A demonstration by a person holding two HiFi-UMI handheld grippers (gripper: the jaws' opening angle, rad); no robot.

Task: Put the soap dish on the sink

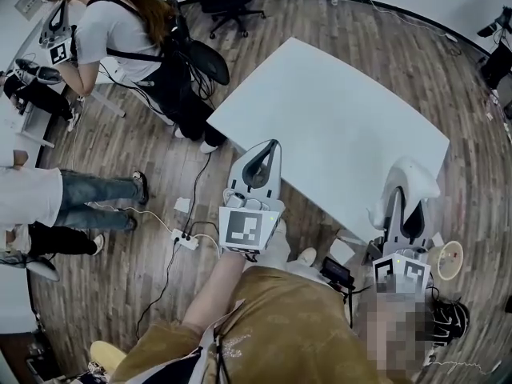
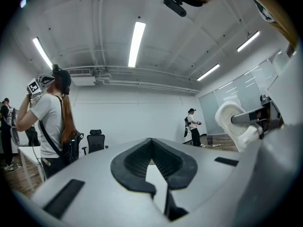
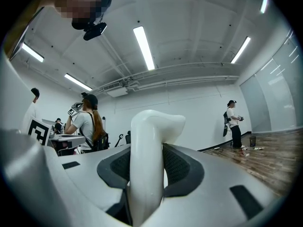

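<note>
Jaws of my right gripper were closed on the white soap dish, near the table edge. My left gripper jaws were together, empty. I judged the dish rigid, light and slippery, best held by its rim.

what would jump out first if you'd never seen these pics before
The white soap dish stands upright, clamped in the right gripper, and fills the middle of that gripper's view. Beside it, the left gripper is shut with nothing in it. In the head view a big white table lies just ahead of both, and no sink shows anywhere.
</note>
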